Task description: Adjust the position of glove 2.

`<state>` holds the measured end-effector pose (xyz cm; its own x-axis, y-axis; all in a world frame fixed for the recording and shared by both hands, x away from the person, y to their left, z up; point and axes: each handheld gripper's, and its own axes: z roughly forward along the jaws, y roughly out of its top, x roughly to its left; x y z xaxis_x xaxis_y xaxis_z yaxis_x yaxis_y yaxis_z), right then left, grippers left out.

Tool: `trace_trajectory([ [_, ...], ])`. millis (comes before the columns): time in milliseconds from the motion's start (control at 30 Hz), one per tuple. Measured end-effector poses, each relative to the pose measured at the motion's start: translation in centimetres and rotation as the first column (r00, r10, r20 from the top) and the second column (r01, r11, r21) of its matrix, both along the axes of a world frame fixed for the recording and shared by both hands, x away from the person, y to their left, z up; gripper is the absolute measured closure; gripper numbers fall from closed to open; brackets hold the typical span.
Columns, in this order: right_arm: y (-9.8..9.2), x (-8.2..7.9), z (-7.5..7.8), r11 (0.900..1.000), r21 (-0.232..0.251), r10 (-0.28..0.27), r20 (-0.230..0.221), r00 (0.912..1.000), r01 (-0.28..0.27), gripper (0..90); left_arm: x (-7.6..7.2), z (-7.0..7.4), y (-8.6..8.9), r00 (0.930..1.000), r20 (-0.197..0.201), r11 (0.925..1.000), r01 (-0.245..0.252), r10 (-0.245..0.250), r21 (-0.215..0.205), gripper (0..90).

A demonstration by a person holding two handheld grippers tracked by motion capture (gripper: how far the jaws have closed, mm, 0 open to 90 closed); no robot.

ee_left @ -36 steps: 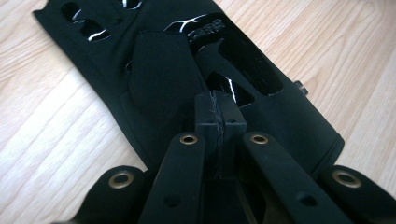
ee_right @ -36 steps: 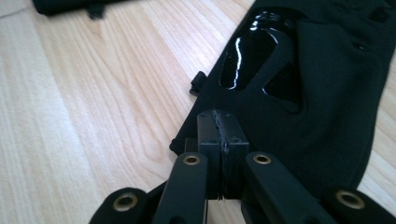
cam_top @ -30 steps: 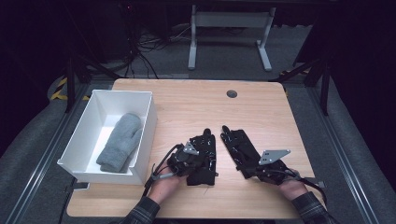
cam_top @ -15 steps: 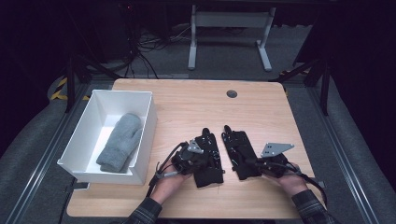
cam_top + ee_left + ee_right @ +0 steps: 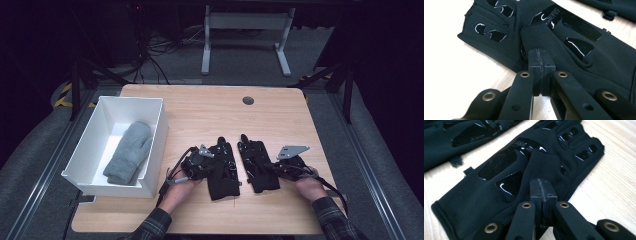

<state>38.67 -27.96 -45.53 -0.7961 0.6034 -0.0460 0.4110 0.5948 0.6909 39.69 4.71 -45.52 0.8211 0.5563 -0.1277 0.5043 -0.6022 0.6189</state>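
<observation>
Two black gloves (image 5: 222, 167) (image 5: 257, 161) lie side by side on the worktop (image 5: 210, 110). Left hand-held gripper (image 5: 212, 162) and right hand-held gripper (image 5: 265, 167) each rest on one. Grey mitten (image 5: 129, 151) sits in white bin (image 5: 92, 137).

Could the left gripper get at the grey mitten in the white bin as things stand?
Probably yes: the grey mitten lies uncovered in the open-topped bin just beside the left gripper, but its shut jaws pinch a black glove, so they must release first.

A: What carries everything?

B: A light wooden table (image 5: 200, 107) with a dark round grommet (image 5: 248, 100) near its far edge.

A: And directly on it?

B: 2 black gloves side by side near the front: the left glove (image 5: 222, 172) and the right glove (image 5: 257, 165), just apart. A white bin (image 5: 95, 145) sits at the left edge.
</observation>
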Motion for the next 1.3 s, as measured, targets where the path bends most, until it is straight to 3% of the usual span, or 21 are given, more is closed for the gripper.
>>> trace_trajectory([
  [300, 0.6, -0.5, 0.0, 0.999, 0.010, 0.040, -0.015, 0.9991, -0.040, 89.8, 0.2, 0.0, -1.0, 0.9978, -0.005, 0.9978, 0.066, -0.066, -0.008, 90.0],
  [700, 1.7, -1.8, 0.0, 0.995, 0.023, 0.103, -0.044, 0.9938, -0.102, 89.8, 1.2, 0.2, -1.3, 0.9971, 0.016, 0.9971, 0.073, -0.074, 0.019, 90.0],
  [933, 2.0, -2.5, 0.0, 0.992, 0.033, 0.127, -0.042, 0.9910, -0.126, 89.7, 1.5, 0.5, -0.5, 0.9994, 0.008, 0.9993, 0.034, -0.034, -0.013, 85.2],
  [1100, 1.3, -2.5, 0.5, 0.995, 0.040, 0.090, -0.012, 0.9958, -0.090, 89.6, 1.8, 1.0, 0.5, 0.9980, 0.007, 0.9970, -0.062, 0.063, -0.046, 70.0],
  [1200, 1.0, -2.3, 0.6, 0.997, 0.032, 0.073, -0.003, 0.9973, -0.073, 89.6, 2.2, 0.5, 0.8, 0.9962, -0.014, 0.9950, -0.086, 0.086, -0.050, 65.5],
  [1300, 0.5, -2.2, 0.5, 0.998, 0.028, 0.056, 0.000, 0.9984, -0.056, 89.6, 2.3, 0.1, 0.4, 0.9968, -0.026, 0.9959, -0.077, 0.076, -0.047, 64.8],
])
